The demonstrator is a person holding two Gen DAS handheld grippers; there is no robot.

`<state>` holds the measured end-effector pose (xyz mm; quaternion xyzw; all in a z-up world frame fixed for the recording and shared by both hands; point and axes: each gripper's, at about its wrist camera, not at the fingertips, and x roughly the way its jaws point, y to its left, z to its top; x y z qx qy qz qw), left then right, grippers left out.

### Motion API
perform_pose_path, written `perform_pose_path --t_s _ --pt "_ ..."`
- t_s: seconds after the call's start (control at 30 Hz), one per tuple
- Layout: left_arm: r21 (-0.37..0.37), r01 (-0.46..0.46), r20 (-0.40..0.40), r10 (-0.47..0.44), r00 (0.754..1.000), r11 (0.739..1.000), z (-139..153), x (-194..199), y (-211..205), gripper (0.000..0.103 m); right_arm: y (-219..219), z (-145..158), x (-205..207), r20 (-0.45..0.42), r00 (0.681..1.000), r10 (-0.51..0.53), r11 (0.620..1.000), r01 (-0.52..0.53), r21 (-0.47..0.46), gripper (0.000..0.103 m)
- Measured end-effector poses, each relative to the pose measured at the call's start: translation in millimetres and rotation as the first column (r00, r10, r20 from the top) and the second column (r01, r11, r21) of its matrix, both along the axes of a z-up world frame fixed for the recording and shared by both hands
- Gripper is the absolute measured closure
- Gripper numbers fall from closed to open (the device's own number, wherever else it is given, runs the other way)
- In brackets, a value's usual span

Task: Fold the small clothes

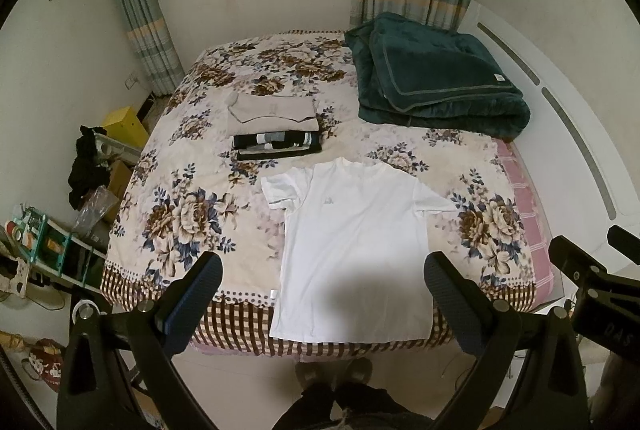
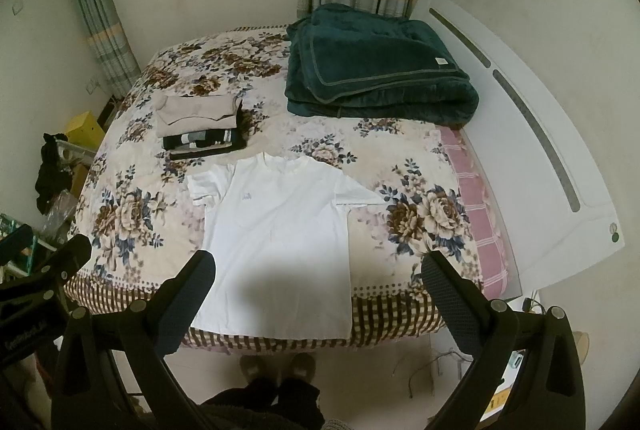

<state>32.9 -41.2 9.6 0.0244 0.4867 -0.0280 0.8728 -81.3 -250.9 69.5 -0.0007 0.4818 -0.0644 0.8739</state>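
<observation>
We see a small white short-sleeved T-shirt [image 1: 352, 242] lying flat and face up on the near half of the bed with the floral-print cover [image 1: 192, 213], its hem reaching the near edge and its collar pointing toward the window. Just beyond its collar sits a stack of folded clothes [image 1: 276, 127], a beige garment on top of a dark patterned one. Farther back on the right lies a folded dark green plush blanket [image 1: 436, 77], near the white headboard [image 1: 560, 101]. We hold the left tool [image 1: 322, 292] above the shirt's hem, fingers spread wide and gripping nothing. We hold the right tool [image 2: 318, 290] likewise, wide apart and empty, above the shirt's lower right. Our slippered feet [image 2: 276, 366] stand on the floor before the bed.
</observation>
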Motion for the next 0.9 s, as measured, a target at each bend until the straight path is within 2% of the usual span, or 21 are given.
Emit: perform_pose_path --t_s 0.17,0.27,0.33,0.43,0.5,0.7,0.8,0.9 --pt "-0.006 0.005 -0.001 -0.005 1.0 1.0 -1 2 -1 0.0 6 -11 -7 0.0 1.0 -0.003 1.0 0.003 0.0 0.0" --pt "-0.01 0.006 0.003 -0.006 1.0 1.0 -4 1 3 0.0 5 -3 11 -0.008 1.0 -0.016 1.0 0.016 0.007 0.0" --pt "0.005 0.0 0.033 -0.001 0.999 1.0 -6 8 -1 0.0 3 5 26 -0.012 0.999 -0.034 0.999 0.034 0.02 0.0" --pt "0.033 -0.005 0.083 0.002 0.997 0.999 -25 23 8 0.0 -12 -16 42 -0.025 0.997 -0.079 0.995 0.081 0.057 0.0" --pt "0.046 -0.018 0.104 0.014 0.994 0.999 -42 35 17 0.0 -32 -40 54 -0.04 0.99 -0.136 0.986 0.139 0.092 0.0" --pt "0.129 -0.1 0.122 0.084 0.989 0.987 -113 90 16 0.0 -125 -152 103 -0.158 0.94 -0.303 0.925 0.329 0.188 0.0" --pt "0.178 -0.137 0.075 0.126 0.989 0.974 -159 120 10 0.0 -183 -226 135 -0.24 0.909 -0.34 0.889 0.394 0.233 0.0" --pt "0.23 -0.177 0.003 0.181 0.983 0.957 -210 149 4 0.0 -250 -307 170 -0.304 0.874 -0.38 0.819 0.471 0.329 0.0"
